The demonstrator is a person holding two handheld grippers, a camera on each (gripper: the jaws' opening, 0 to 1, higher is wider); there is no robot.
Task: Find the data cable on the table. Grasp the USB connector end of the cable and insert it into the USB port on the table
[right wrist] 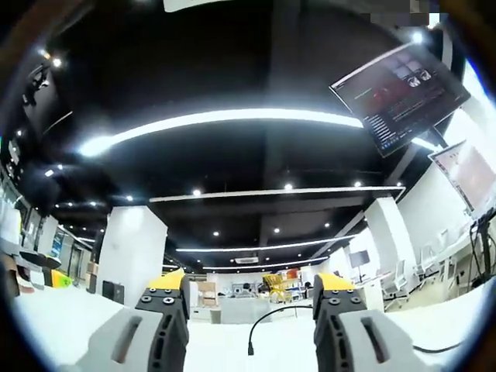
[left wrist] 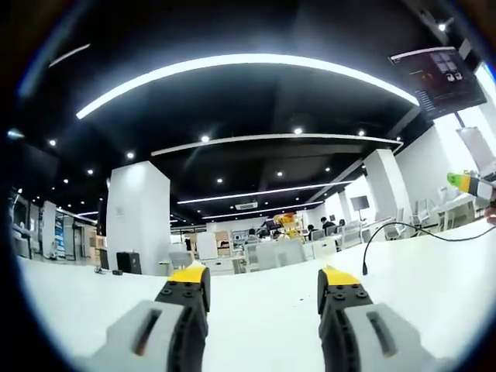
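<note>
The task had barely begun: nothing was grasped and nothing plugged in, so finding the plug end, taking hold of it and seating it in the port all remained to be done.

In the left gripper view, the left gripper point(left wrist: 264, 273) hung low over the white tabletop point(left wrist: 256, 329), its fingers point(left wrist: 186, 294) spread wide and empty. To their right, apart from the right-hand finger, the cable point(left wrist: 403, 224) lay on the tabletop. It was thin and black, and it rose from a free end near that finger, arched over and trailed off toward the right edge.

In the right gripper view, the right gripper point(right wrist: 250, 280) was likewise wide open with nothing between its fingers point(right wrist: 164, 298). The cable point(right wrist: 271, 311) showed ahead in the gap between them, bowing up stiffly off the tabletop and dropping to a small dark end that pointed down at the surface. That end was probably the USB plug, but it was too small to tell for sure. Another stretch of black cable crossed the lower right. I could not make out a USB port in either view.
</note>
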